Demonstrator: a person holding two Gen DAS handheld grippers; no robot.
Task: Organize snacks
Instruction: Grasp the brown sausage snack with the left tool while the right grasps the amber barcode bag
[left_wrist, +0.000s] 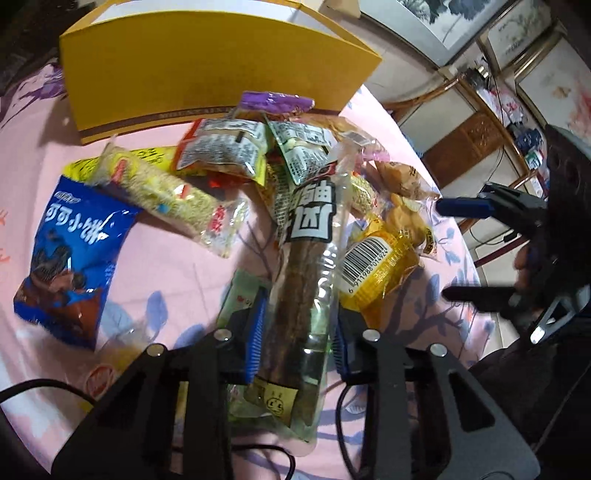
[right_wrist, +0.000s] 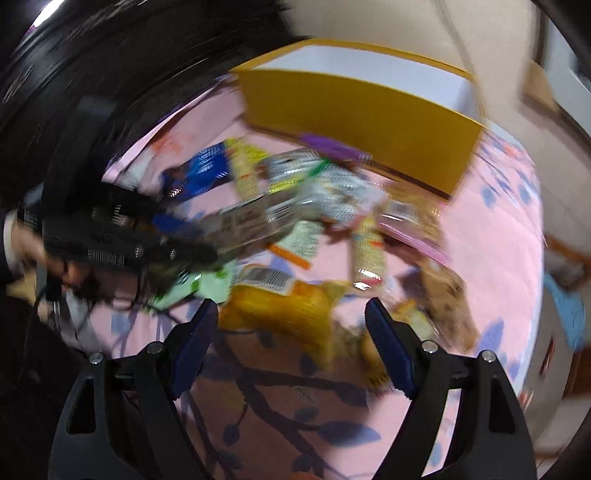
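A long clear packet with a brown meat stick (left_wrist: 303, 280) lies lengthwise between the blue pads (left_wrist: 255, 332) of my left gripper (left_wrist: 297, 341), which is shut on it near its lower end. Behind it is a heap of snack packets: a blue cocoa packet (left_wrist: 74, 254), a yellow-green crisp bar (left_wrist: 166, 192) and a yellow barcoded packet (left_wrist: 376, 266). A tall yellow box (left_wrist: 207, 62) stands at the back. My right gripper (right_wrist: 291, 332) is open above the yellow packet (right_wrist: 280, 310), nothing between its fingers. The right wrist view is motion-blurred.
A pink floral cloth (left_wrist: 177, 266) covers the round table, whose edge curves down the right side. A pale green packet (left_wrist: 242, 295) lies under the held stick. Wooden cabinets (left_wrist: 476, 136) stand beyond the table. A sleeve and hand (right_wrist: 22, 243) show at the left.
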